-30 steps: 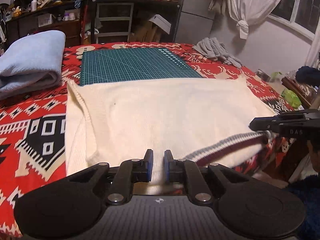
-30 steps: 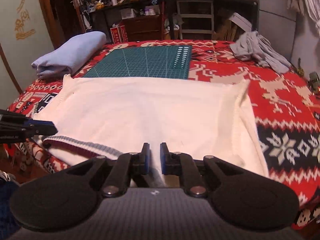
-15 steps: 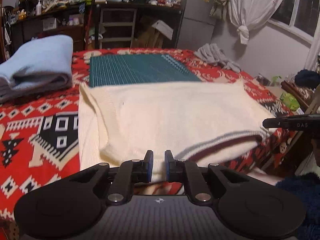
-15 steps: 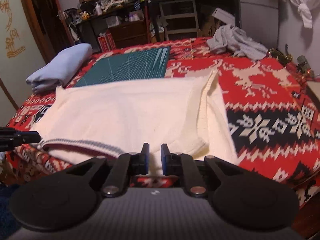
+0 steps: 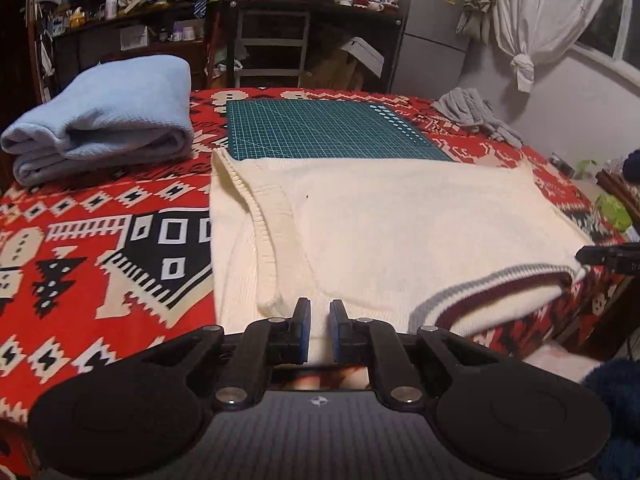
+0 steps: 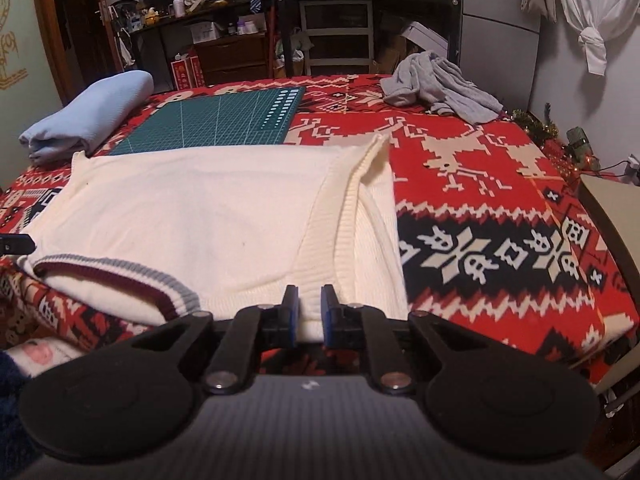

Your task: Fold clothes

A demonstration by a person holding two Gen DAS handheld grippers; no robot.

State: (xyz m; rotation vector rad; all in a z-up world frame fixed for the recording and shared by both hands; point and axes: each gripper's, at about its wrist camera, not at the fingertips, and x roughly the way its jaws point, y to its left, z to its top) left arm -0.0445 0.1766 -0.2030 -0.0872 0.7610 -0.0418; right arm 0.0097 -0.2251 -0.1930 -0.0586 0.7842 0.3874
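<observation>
A cream knit sweater (image 5: pixel 400 216) (image 6: pixel 192 208) lies spread on the red patterned blanket, its maroon-and-grey striped neckline (image 5: pixel 492 292) (image 6: pixel 120 276) at the near edge. My left gripper (image 5: pixel 319 320) is shut on the sweater's near edge beside a ribbed cuff. The right gripper (image 6: pixel 306 308) is shut on the near edge at the other side, by the folded-in ribbed sleeve (image 6: pixel 352 208). Each view catches the other gripper's dark tip at its border: the right one (image 5: pixel 608 256) and the left one (image 6: pixel 16 242).
A green cutting mat (image 5: pixel 324 132) lies beyond the sweater. A folded light-blue blanket (image 5: pixel 108 120) sits at the far left, a crumpled grey garment (image 6: pixel 436 88) at the far right. Cluttered shelves and a desk stand behind the bed (image 6: pixel 500 240); the edge drops off right below me.
Both grippers have drawn back toward the near edge of the bed with the sweater. The sweater has slid nearer, uncovering more of the mat, and both views have swung outward.
</observation>
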